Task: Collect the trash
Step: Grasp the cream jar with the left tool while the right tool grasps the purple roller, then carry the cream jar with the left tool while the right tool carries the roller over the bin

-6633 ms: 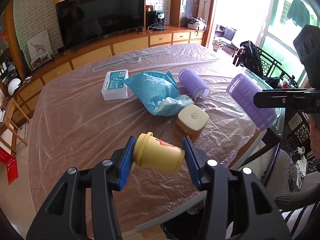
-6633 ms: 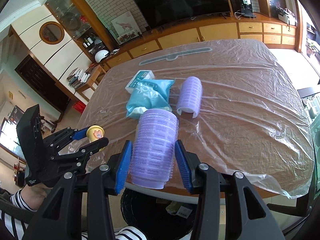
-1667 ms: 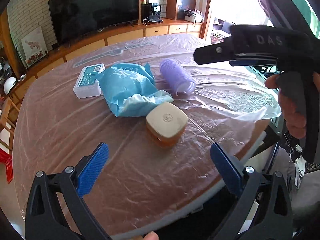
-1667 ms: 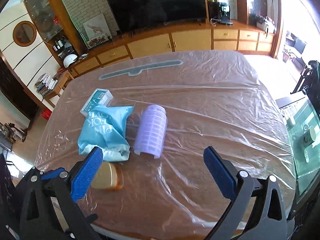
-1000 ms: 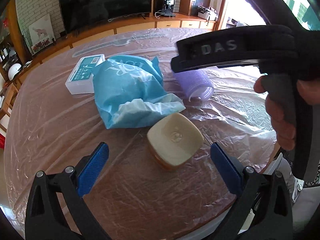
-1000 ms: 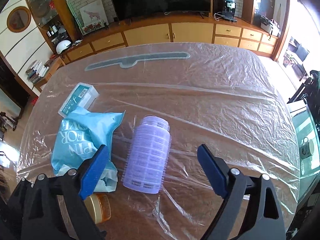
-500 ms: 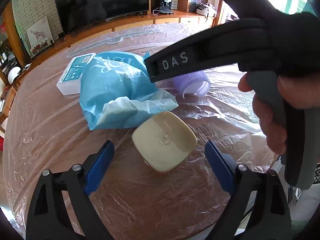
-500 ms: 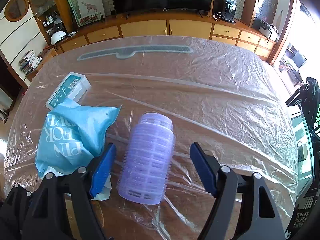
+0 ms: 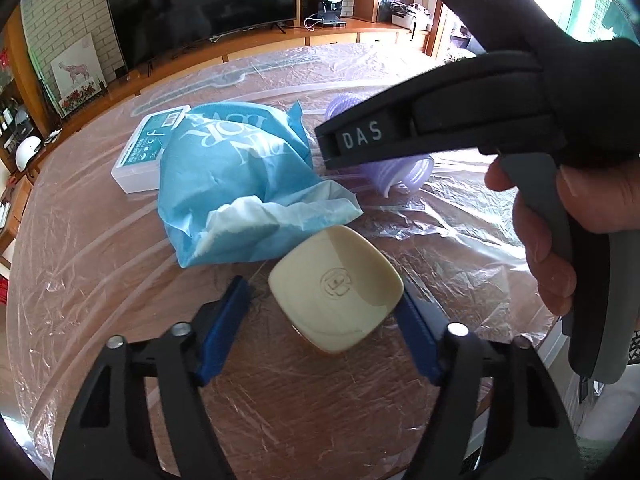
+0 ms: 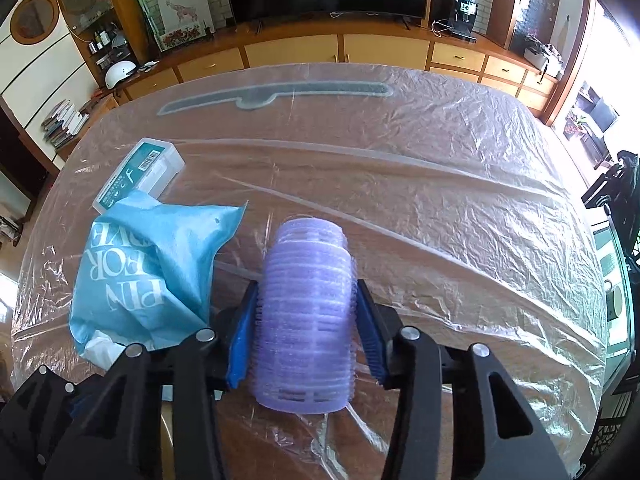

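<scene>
A square cream-lidded jar [image 9: 335, 287] stands on the plastic-covered table between the blue pads of my left gripper [image 9: 324, 316]. The right pad touches the jar; the left pad stands a little off it. A purple hair roller [image 10: 306, 322] lies on the table between the pads of my right gripper [image 10: 305, 334], which press its sides. In the left wrist view the roller [image 9: 400, 170] is mostly hidden behind the right gripper's body. A crumpled blue bag [image 9: 240, 184] lies beside both; it also shows in the right wrist view [image 10: 148, 272].
A white box with a teal label [image 9: 150, 154] lies behind the bag, also in the right wrist view [image 10: 138, 174]. A long grey strip [image 10: 272, 96] lies under the plastic at the table's far side. The table edge [image 9: 532, 344] runs close at the right.
Both grippers have moved forward and down and narrowed: the left around the cream-lidded jar, the right closing onto the purple roller. Earlier, both let go of a yellow cup and another roller.
</scene>
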Demonstrator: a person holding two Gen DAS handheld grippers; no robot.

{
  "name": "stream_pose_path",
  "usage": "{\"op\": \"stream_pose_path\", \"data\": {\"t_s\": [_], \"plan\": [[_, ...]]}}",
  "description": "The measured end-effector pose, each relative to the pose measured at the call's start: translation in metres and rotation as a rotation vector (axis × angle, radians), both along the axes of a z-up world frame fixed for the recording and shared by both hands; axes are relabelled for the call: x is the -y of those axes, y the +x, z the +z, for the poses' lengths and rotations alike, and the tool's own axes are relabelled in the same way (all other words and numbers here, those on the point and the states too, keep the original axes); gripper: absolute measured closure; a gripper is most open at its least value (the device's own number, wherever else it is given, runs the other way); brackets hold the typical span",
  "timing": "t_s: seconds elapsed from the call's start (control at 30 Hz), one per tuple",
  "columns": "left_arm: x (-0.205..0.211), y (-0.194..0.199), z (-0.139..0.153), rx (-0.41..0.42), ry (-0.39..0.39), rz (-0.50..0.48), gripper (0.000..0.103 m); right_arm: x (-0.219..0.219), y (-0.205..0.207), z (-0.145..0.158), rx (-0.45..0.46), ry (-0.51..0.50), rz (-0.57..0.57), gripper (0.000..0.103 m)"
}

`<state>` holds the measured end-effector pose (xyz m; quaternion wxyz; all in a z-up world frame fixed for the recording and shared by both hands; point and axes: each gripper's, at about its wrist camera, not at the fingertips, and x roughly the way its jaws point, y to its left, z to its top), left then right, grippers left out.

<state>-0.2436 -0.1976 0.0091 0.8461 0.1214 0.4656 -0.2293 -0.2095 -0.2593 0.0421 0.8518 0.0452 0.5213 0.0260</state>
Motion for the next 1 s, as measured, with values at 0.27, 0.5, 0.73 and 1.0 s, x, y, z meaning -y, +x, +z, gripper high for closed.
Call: {"op": "stream_pose_path", "data": {"t_s": [0.27,0.5,0.73,1.0], "plan": [[-0.005,-0.001,0.002,-0.002,-0.015,0.0,0.049,0.007,-0.007,0.006,0.017,0.033,-0.004,0.059],[-0.019,-0.008,0.009,-0.018,-0.044,0.015,0.049,0.02,-0.017,0.017,0.027,0.075,-0.028,0.059],[-0.04,-0.016,0.02,-0.007,-0.079,0.041,0.049,0.028,-0.036,0.029,0.042,0.131,-0.021,0.059],[-0.057,-0.021,0.027,0.011,-0.082,0.061,0.049,0.027,-0.059,0.033,0.025,0.197,0.002,0.059]]}}
